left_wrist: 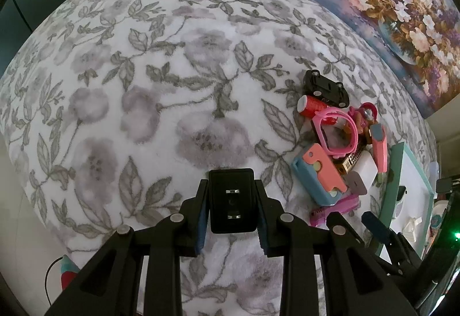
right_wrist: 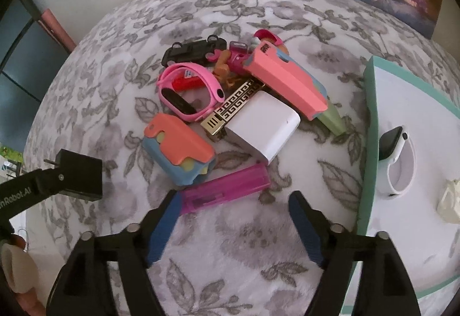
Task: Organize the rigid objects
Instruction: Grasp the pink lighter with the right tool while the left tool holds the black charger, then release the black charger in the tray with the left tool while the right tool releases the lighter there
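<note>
The left gripper (left_wrist: 231, 232) is clamped on a black charger (left_wrist: 231, 201) at lower centre of the left wrist view, pads pressing both its sides, above the floral blanket (left_wrist: 161, 91). The remaining items form a pile (right_wrist: 230, 103) at centre of the right wrist view — pink watch (right_wrist: 189, 94), white adapter (right_wrist: 264, 129), black toy car (right_wrist: 195, 52), coral-and-blue case (right_wrist: 178, 152), pink clear box (right_wrist: 227, 189). The right gripper (right_wrist: 235, 226) stands wide open and empty, just below the box, its left finger beside the box's end. At right edge, a teal-rimmed tray (right_wrist: 371, 126) holds a white watch (right_wrist: 396, 163).
</note>
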The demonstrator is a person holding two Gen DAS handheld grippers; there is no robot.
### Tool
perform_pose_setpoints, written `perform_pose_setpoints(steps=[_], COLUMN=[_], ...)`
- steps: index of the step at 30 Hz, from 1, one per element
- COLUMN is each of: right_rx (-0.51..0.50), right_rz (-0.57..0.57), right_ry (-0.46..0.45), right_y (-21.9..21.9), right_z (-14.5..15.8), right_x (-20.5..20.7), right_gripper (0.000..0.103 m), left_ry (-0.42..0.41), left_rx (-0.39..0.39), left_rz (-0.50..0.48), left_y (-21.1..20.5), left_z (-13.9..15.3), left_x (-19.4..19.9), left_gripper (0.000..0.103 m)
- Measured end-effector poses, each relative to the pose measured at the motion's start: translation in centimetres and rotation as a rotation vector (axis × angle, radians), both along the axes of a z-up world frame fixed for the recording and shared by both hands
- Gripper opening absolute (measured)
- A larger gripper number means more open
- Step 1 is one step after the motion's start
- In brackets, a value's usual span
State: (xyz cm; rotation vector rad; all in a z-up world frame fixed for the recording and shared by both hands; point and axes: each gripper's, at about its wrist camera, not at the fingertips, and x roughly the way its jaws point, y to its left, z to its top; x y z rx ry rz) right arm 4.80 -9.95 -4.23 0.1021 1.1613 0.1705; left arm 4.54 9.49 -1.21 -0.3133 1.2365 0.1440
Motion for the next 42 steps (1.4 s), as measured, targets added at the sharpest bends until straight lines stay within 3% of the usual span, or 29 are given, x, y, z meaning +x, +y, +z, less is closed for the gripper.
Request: perform_pose_setpoints(steps=[5,18,27,29,33,42], right_rx=[-0.027,-0.038,-0.109,-0.113,-0.130,-0.050], right_rz=[0.043,0.123,0.136,0.130,0.114,0.095], right_ry=[-0.020,-0.006,-0.013,-0.012,-0.013,-0.018], right_y=[0.2,1.1,3.2,3.5,3.7,2.0], right_z=[-0.1,-1.5,-2.0,-2.0,-1.7,-0.1], right_x=[0.1,0.3,0.9,1.0,1.2,1.0], right_gripper=[0.103,0.103,0.103,0.100,0.083,0.083], left_ry=[0.005,0.022,0.029,0.029,0.028,-0.019], left_rx=[0.000,0.009,0.018,0.020,0.024,0.031], left_rz=[0.000,-0.010,-0.019,-0.018,-0.022,-0.038], left_y=[0.1,-0.1,-0.3,-0.3,-0.4,-1.2], left_z=[-0.1,-0.4,-0.6,-0.6,-0.6,0.5], left_x=[0.1,0.3,0.5,0.5,0.5,0.7], left_gripper=[0.030,0.030,0.030,0.030,0.030,0.030])
